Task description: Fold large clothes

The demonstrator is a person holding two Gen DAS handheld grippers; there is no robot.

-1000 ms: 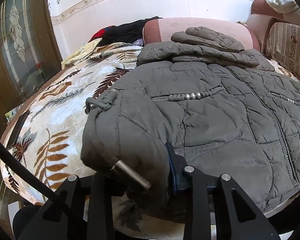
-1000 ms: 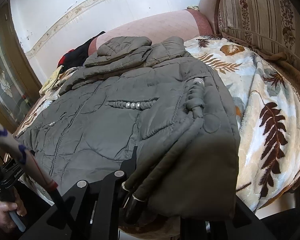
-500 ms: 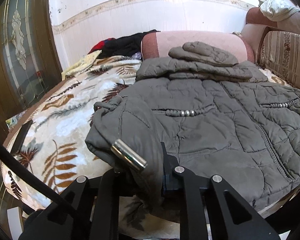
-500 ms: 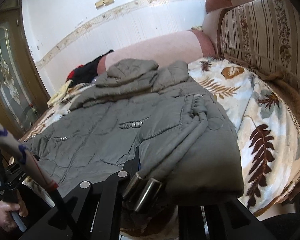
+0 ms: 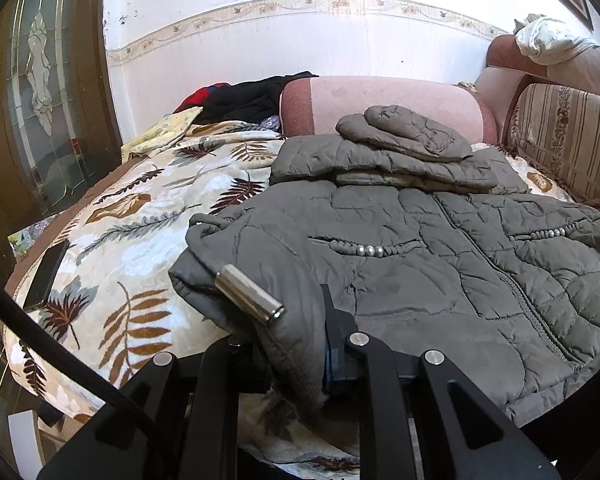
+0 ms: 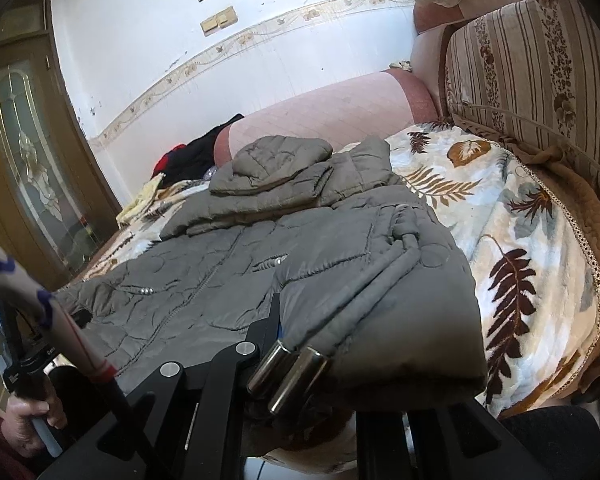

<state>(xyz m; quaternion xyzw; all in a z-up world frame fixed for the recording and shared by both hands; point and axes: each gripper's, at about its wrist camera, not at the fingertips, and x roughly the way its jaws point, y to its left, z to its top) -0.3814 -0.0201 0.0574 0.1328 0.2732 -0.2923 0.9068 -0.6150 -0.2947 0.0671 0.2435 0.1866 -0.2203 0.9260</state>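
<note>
A grey quilted jacket [image 5: 440, 256] lies front up on a leaf-patterned blanket [image 5: 132, 232], its sleeves and hood folded over the top end. My left gripper [image 5: 296, 344] is shut on the jacket's near left hem corner, where a metal drawcord tip [image 5: 248, 294] sticks out. My right gripper [image 6: 340, 356] is shut on the near right hem corner [image 6: 388, 304], with two metal cord tips [image 6: 288, 372] lying beside its left finger. The jacket [image 6: 204, 280] stretches away to the left in the right wrist view. Both hem corners are lifted off the blanket.
A pink bolster [image 5: 380, 108] and dark clothes [image 5: 248, 98] lie at the far end. A striped sofa back [image 6: 532, 76] runs along the right. A black phone [image 5: 46, 276] rests on the blanket's left edge. A wooden glass door [image 5: 40, 92] stands at left.
Both grippers have risen with the hem corners still held, and the views have tilted up so more of the wall shows. The jacket's near edge is raised higher off the blanket.
</note>
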